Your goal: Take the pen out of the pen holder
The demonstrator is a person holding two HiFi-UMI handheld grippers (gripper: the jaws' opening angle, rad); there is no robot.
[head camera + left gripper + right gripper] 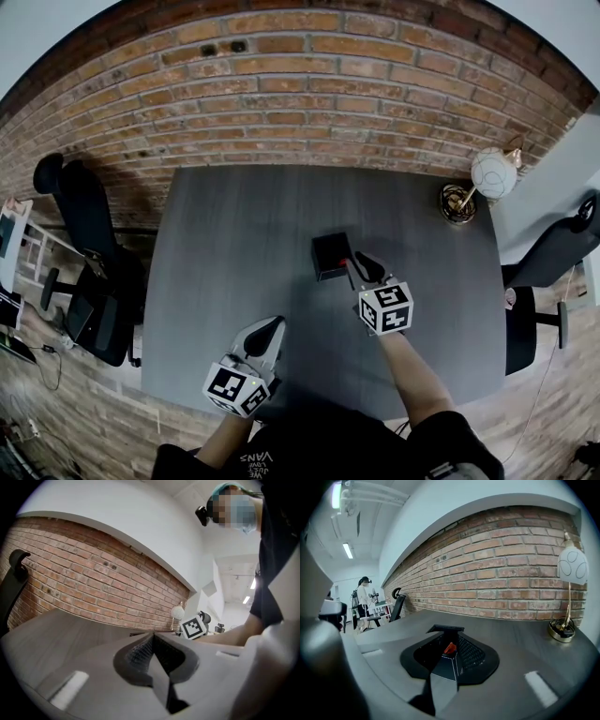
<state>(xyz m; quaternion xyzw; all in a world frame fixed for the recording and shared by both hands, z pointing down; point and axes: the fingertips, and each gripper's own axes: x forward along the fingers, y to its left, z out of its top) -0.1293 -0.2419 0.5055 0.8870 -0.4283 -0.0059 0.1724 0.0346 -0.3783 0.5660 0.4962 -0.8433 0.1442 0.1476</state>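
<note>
Grey tabletop below brick wall: one pen holder, one pen pinched in right claw (red tip showing); left claw closed, empty.

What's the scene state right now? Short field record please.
table: gray, mostly bare
pen holder: black, mid-table
pen: red end showing between the right gripper's jaws, at the holder's right edge
right gripper: shut on the pen
left gripper: shut, nothing between the jaws, near the table's front edge
lamp: far right corner
</note>
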